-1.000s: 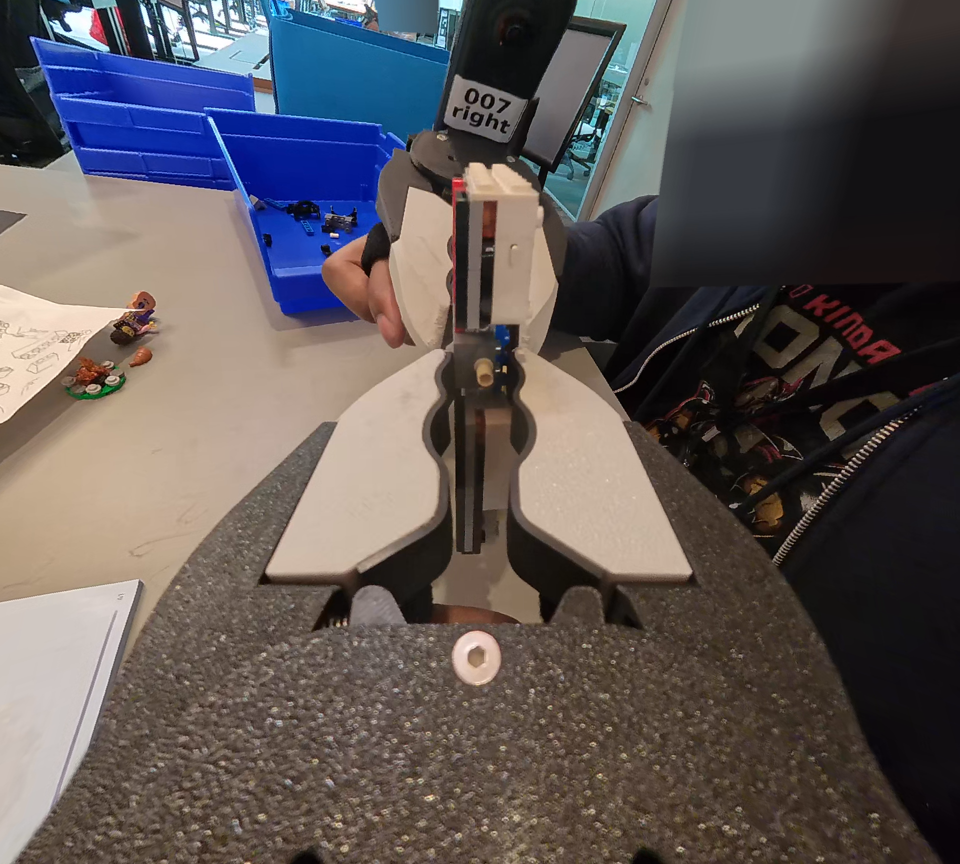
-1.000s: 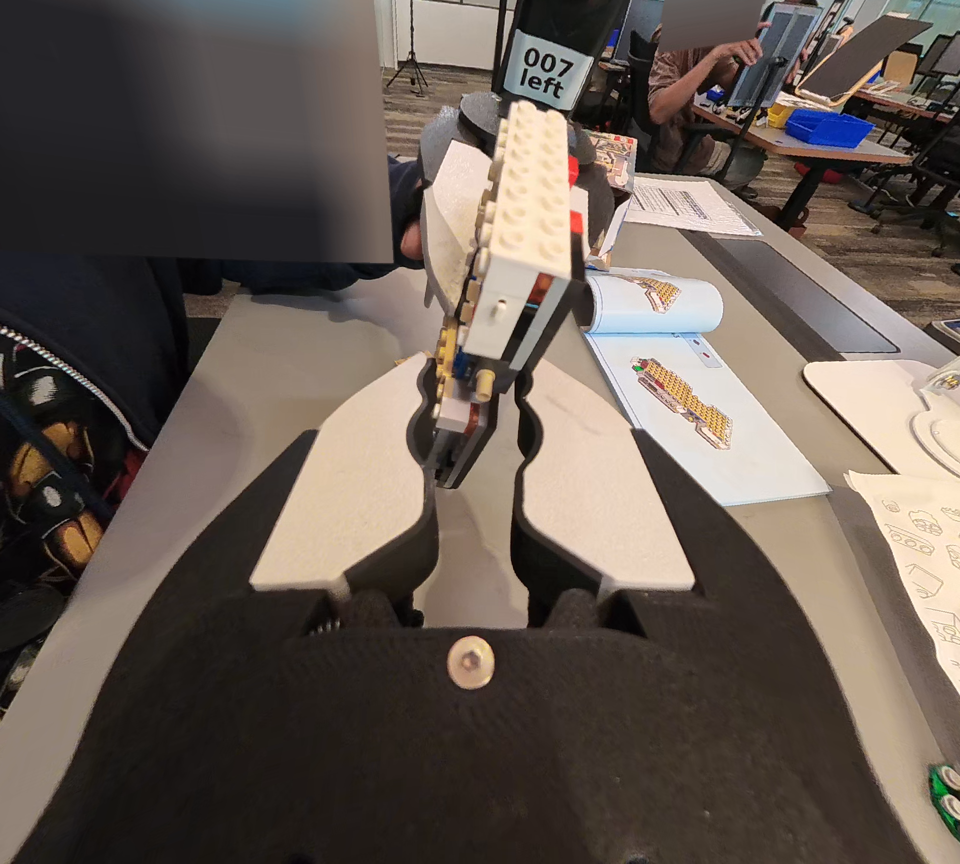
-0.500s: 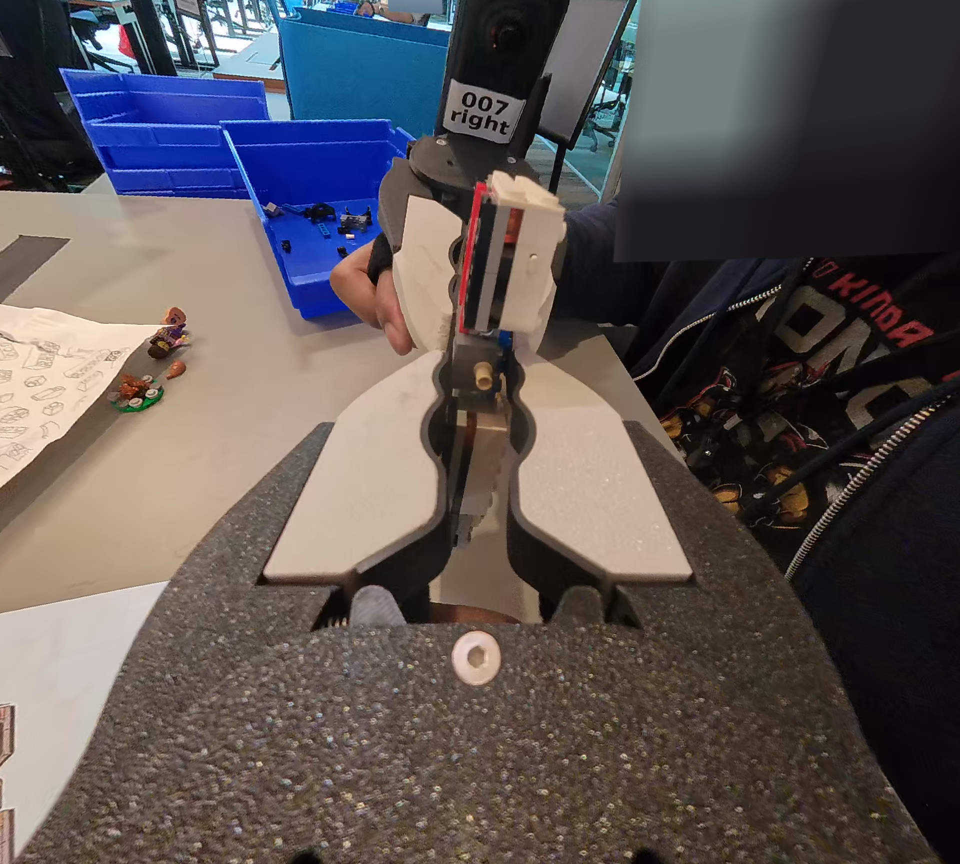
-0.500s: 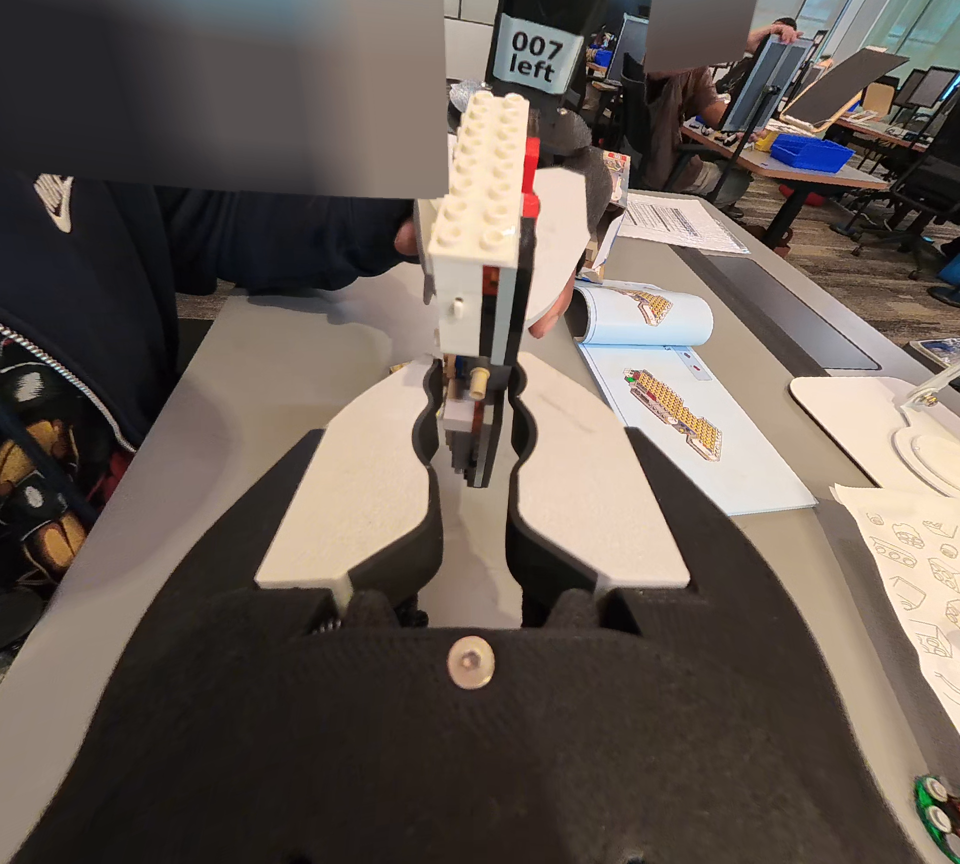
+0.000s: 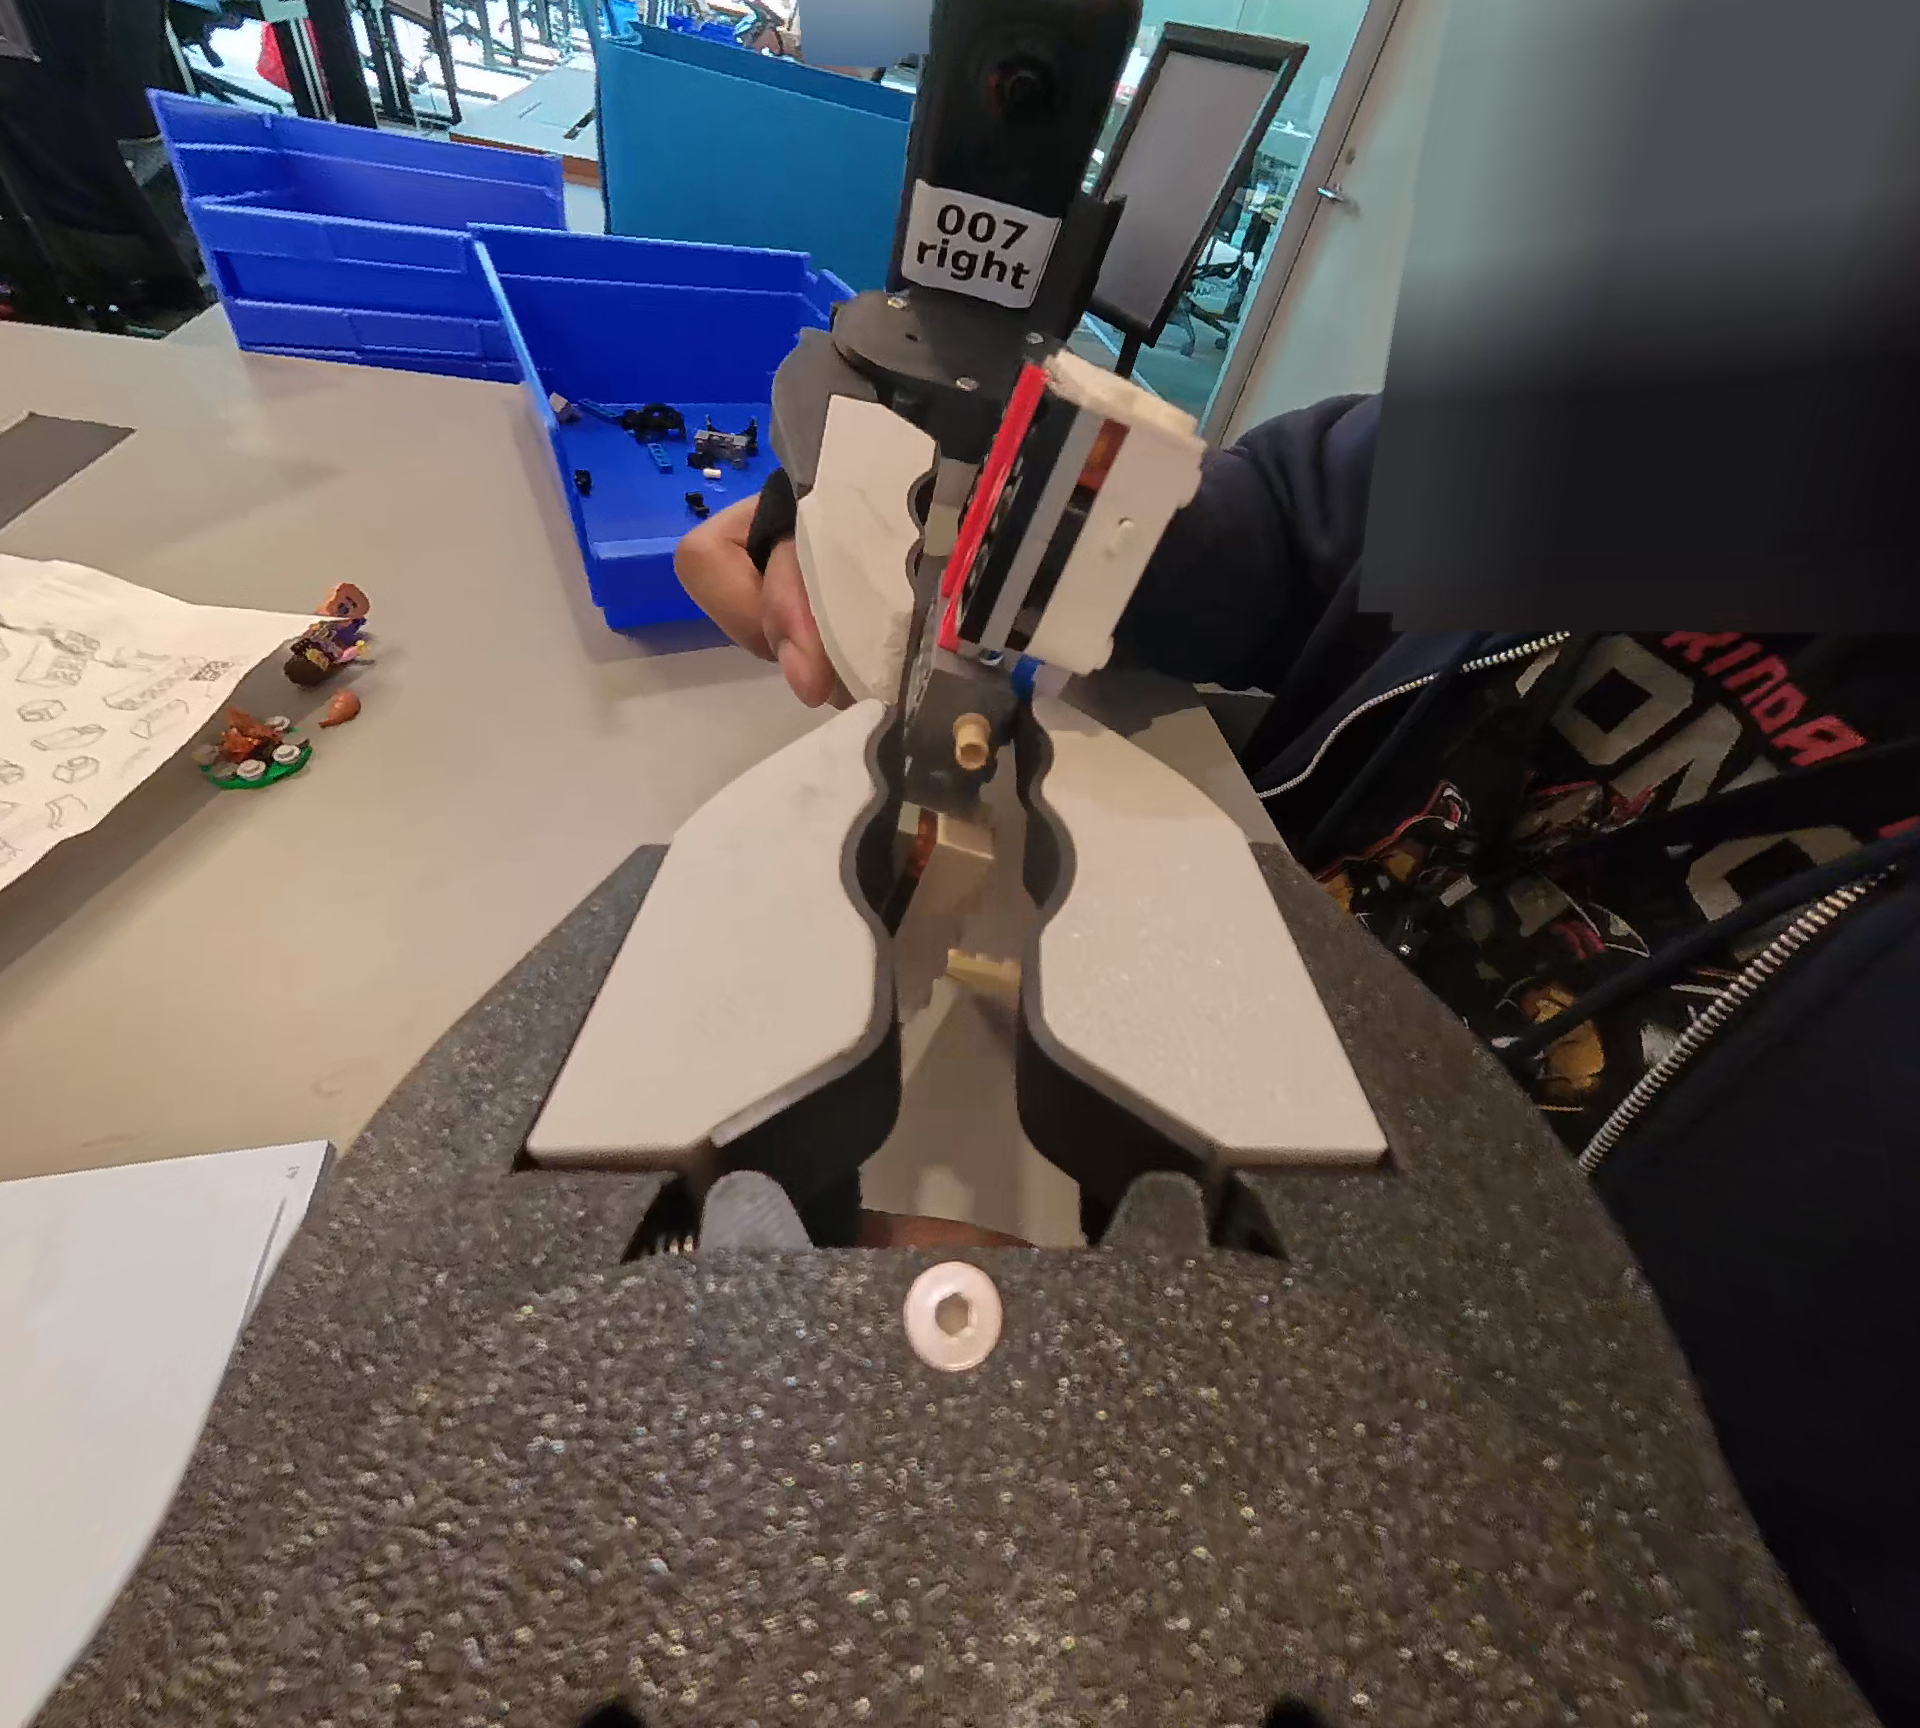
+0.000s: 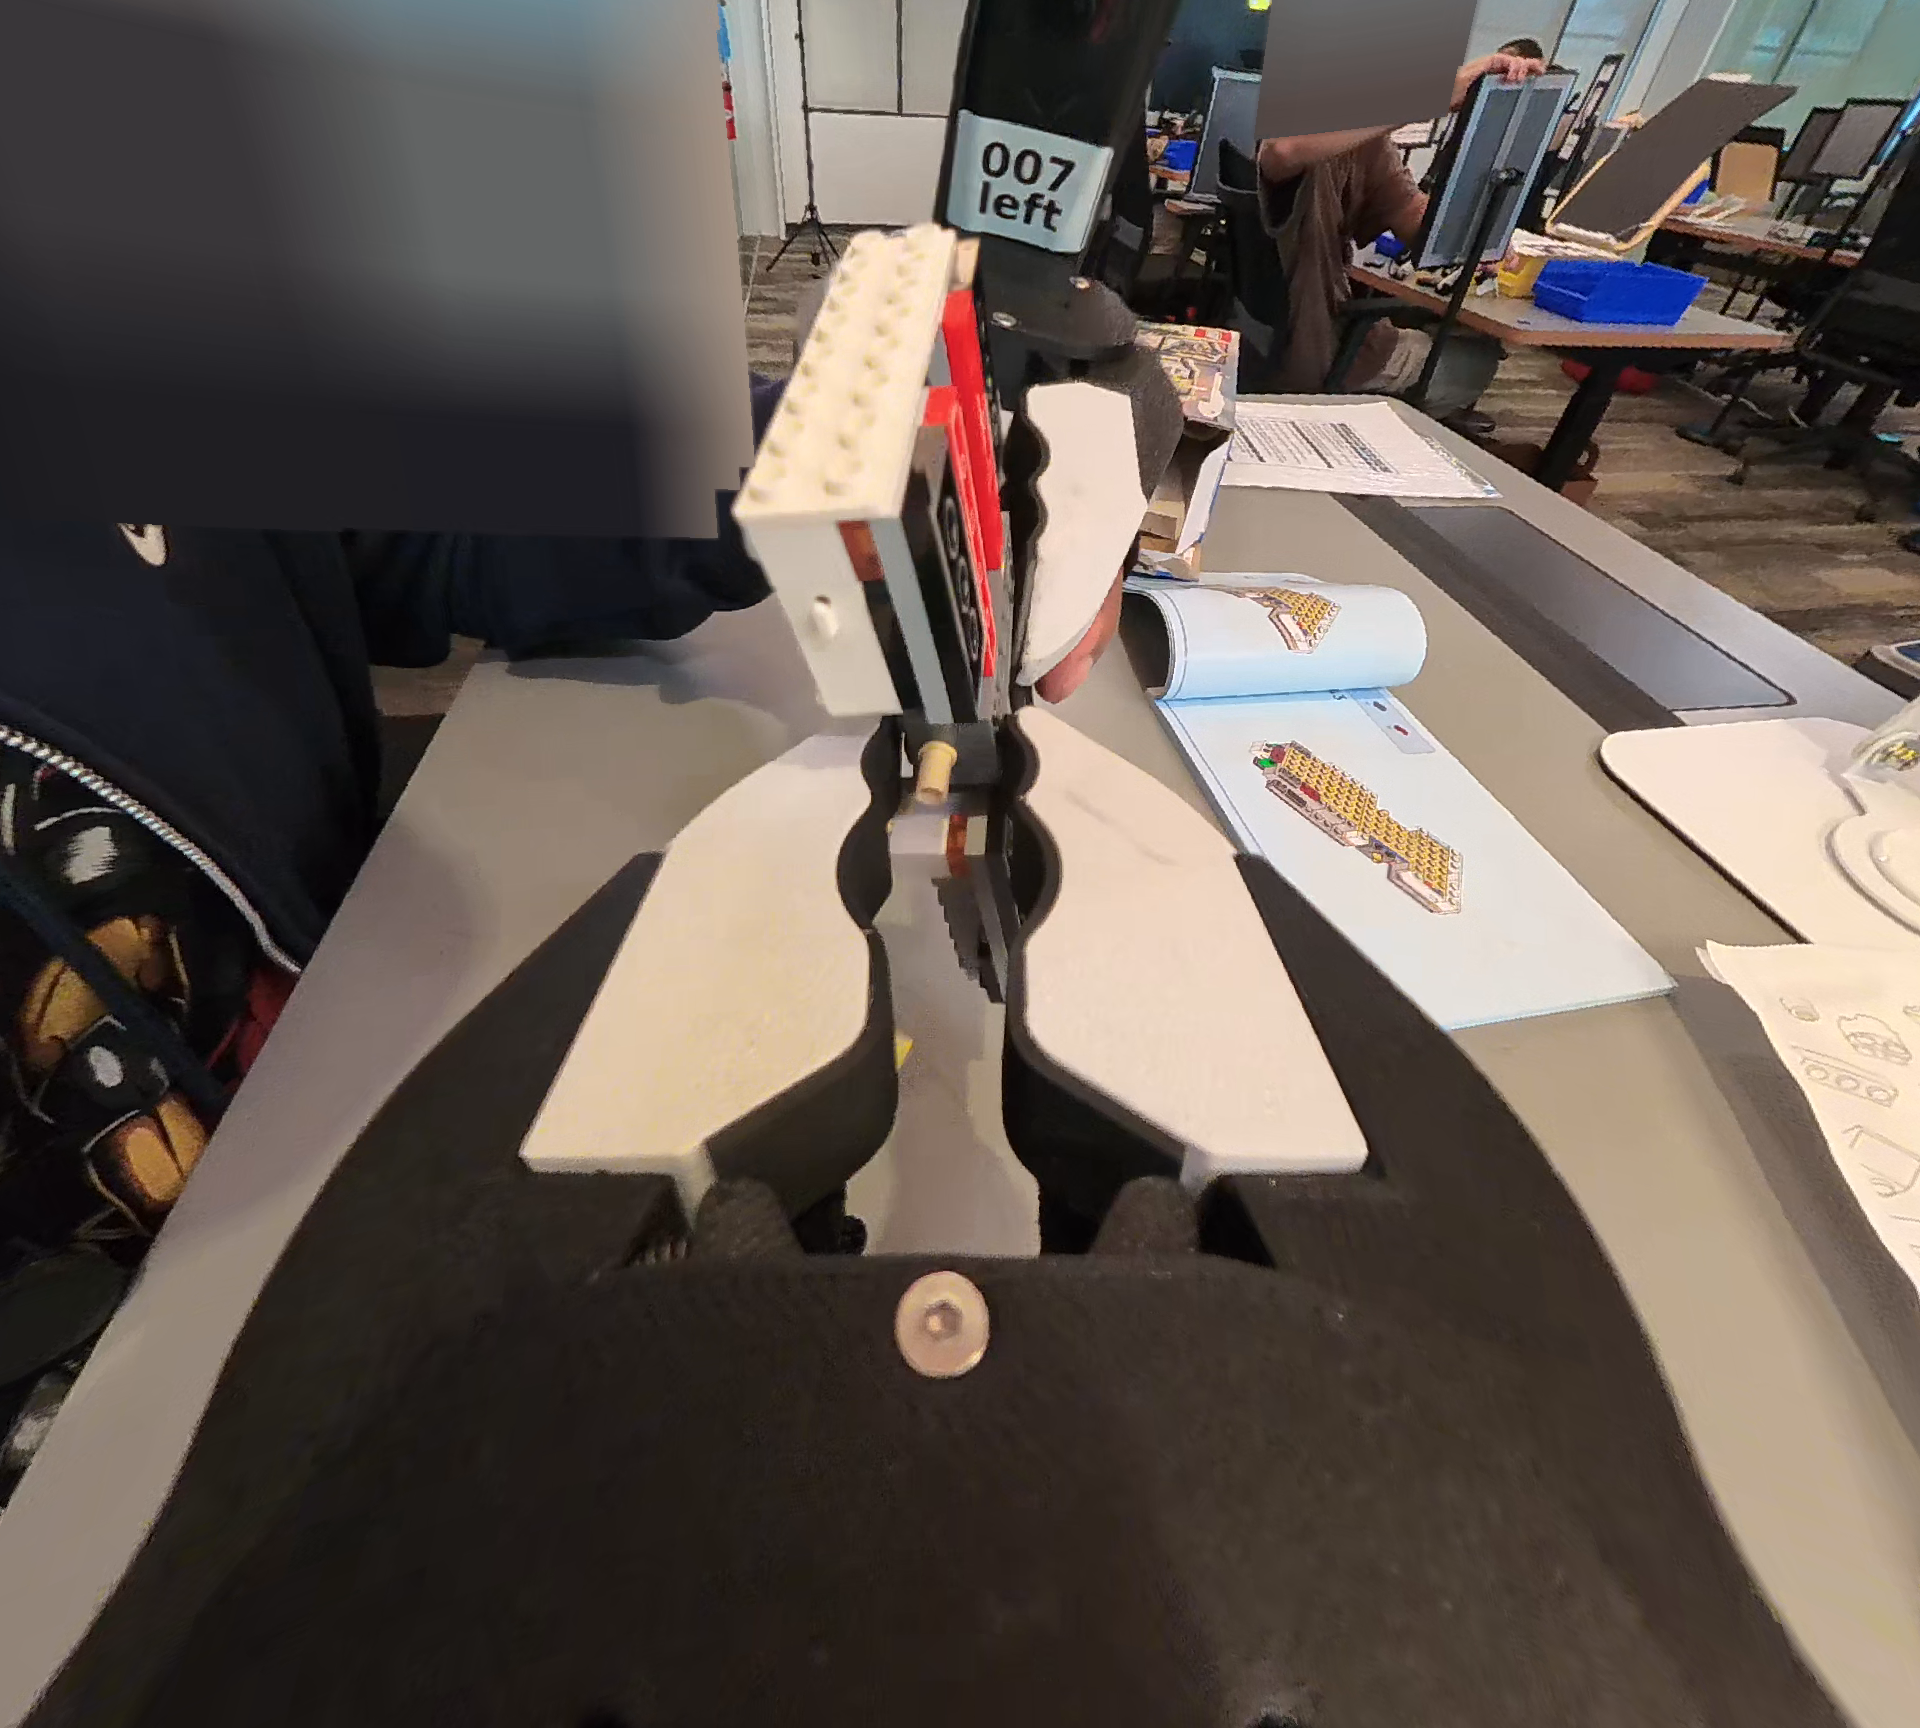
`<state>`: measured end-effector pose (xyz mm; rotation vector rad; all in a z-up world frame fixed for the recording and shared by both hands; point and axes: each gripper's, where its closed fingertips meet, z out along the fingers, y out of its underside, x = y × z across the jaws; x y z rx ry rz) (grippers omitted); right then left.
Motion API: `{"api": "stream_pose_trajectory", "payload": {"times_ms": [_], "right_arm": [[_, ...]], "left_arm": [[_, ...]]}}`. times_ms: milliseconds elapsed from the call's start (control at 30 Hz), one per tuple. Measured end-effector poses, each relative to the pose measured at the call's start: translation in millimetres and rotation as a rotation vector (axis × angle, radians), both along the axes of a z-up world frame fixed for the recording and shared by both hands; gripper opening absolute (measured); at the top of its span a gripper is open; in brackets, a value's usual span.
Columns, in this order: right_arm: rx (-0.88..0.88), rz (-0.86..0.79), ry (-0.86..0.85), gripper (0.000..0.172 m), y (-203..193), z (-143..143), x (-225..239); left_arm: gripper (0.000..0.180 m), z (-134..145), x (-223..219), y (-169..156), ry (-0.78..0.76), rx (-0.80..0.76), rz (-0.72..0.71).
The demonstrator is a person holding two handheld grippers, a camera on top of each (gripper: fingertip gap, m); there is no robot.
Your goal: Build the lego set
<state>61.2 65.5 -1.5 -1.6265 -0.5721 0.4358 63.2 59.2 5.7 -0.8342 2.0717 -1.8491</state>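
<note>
- left gripper (image 5: 961,748) clamping dark lower end of brick build (image 5: 1060,525), tan peg sticking out
- right gripper (image 5: 925,525) gripping build's upper part
- blue bin (image 5: 644,348) sitting behind on grey table (image 5: 416,847)

A layered toy-brick assembly (image 5: 1049,525) of white, grey, black and red plates is held up above the grey table, tilted, its studded white brick on the outer face. A small tan peg (image 6: 932,769) sticks out of its dark lower block, which both grippers' fingers pinch between them.

Grey table (image 5: 436,847), blue bin (image 5: 644,525), open booklet (image 6: 1392,847)
</note>
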Motion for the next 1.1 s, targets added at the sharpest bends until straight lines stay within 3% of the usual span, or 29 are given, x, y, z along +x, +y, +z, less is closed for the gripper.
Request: {"api": "stream_pose_trajectory", "payload": {"times_ms": [300, 633, 1100], "right_arm": [[-0.074, -0.025, 0.182, 0.018, 13, -7, 15], [-0.118, 0.034, 0.294, 0.018, 20, -13, 11], [-0.191, 0.068, 0.463, 0.018, 40, -20, 11]], "left_arm": [[0.021, -7, 17, 16, 0.069, -0.088, 0.112], [0.024, -22, 7, 24, 0.049, -0.04, 0.087], [0.029, -31, 5, 46, 0.066, -0.115, 0.106]]}}
